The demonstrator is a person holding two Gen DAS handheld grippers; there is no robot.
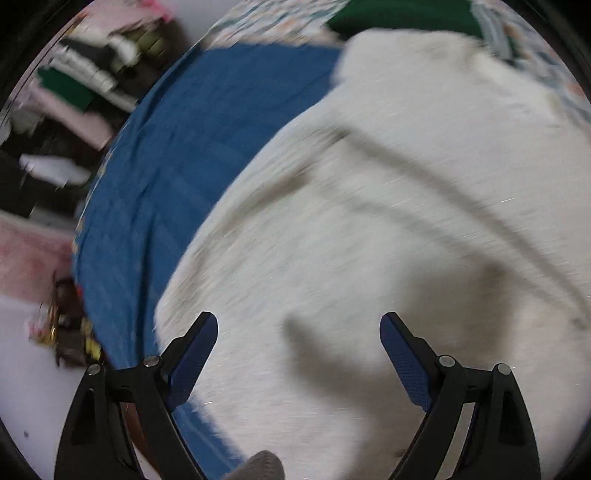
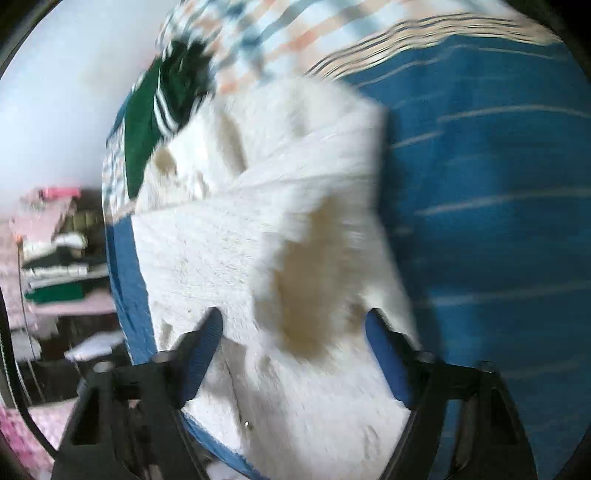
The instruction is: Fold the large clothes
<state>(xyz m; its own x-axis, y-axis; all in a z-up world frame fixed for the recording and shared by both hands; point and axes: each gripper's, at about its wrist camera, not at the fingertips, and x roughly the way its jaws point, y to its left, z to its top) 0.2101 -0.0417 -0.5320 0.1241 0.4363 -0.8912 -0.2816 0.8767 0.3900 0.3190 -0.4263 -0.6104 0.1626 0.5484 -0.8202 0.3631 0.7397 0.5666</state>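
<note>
A large white fuzzy garment lies spread on a blue sheet on a bed. My left gripper is open and empty, hovering just above the garment's near part. In the right wrist view the same white garment shows with a raised fold and a shadowed hollow. My right gripper is open, its fingers spread over the garment's near edge, holding nothing. Both views are motion blurred.
A dark green garment with white stripes lies at the bed's far end on a checked cover. Shelves with stacked folded clothes stand beside the bed. The bed's edge drops to the floor on the left.
</note>
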